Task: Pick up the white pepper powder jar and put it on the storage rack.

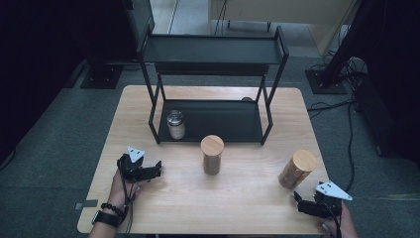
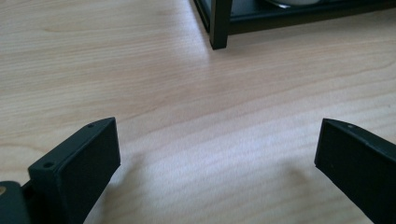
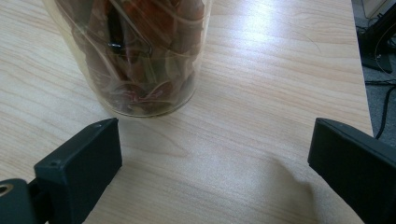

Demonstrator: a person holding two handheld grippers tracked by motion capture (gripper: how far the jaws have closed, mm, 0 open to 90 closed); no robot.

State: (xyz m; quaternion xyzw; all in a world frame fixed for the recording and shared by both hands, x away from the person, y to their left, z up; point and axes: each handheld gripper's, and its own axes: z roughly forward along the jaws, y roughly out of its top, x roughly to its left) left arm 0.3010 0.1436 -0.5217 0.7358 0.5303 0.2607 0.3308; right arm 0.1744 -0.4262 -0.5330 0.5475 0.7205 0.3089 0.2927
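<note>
High view: one steel-lidded jar [image 1: 175, 124] stands on the rack [image 1: 267, 116]; two wood-lidded jars, middle [image 1: 212, 154] and right [image 1: 296, 169], wait before it. Left gripper [image 1: 157, 168] and right gripper [image 1: 298, 201] gape empty, the right nearest the right jar; shelving appears barely begun.

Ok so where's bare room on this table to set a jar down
The widest bare patch lies between the left gripper and the middle wooden-lidded jar. The front strip between that jar and the right gripper is free too. It is tighter by the right wooden-lidded jar and on the rack's lower shelf near the metal-lidded jar.
</note>
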